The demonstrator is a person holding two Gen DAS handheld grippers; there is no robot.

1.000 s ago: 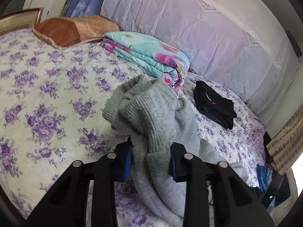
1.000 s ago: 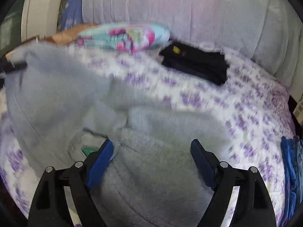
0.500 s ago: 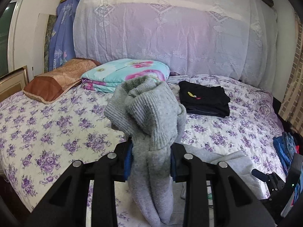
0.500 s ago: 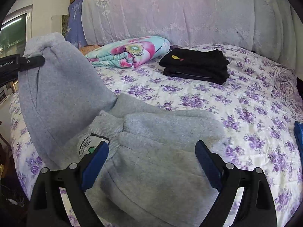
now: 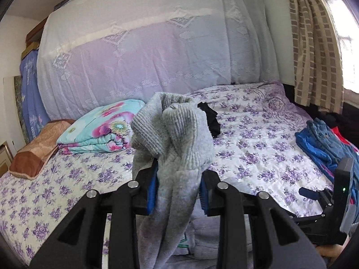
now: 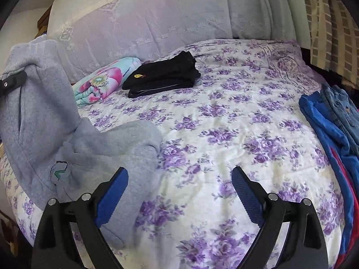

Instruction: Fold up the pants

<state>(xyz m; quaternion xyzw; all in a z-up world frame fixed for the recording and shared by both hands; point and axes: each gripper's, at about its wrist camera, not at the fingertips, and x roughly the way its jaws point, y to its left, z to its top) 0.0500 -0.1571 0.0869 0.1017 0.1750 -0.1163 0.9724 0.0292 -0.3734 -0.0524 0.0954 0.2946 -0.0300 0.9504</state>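
My left gripper (image 5: 178, 188) is shut on the ribbed waistband end of the grey sweatpants (image 5: 172, 139) and holds it up above the bed; the cloth hangs down between the fingers. In the right wrist view the grey sweatpants (image 6: 85, 148) lie partly on the bed at the left, with one part lifted up at the far left by the left gripper. My right gripper (image 6: 179, 188) is open and empty, low over the floral bedsheet (image 6: 224, 134), just right of the pants.
Folded black clothes (image 6: 161, 76) and a folded floral blanket (image 6: 101, 83) lie at the back of the bed. A brown pillow (image 5: 38, 148) lies at the far left. Blue and denim clothes (image 6: 332, 121) are piled at the right edge. A curtain (image 5: 314, 44) hangs at the right.
My left gripper has lifted the grey pants higher and turned right. My right gripper has moved right, off the pants, and now faces bare bedsheet.
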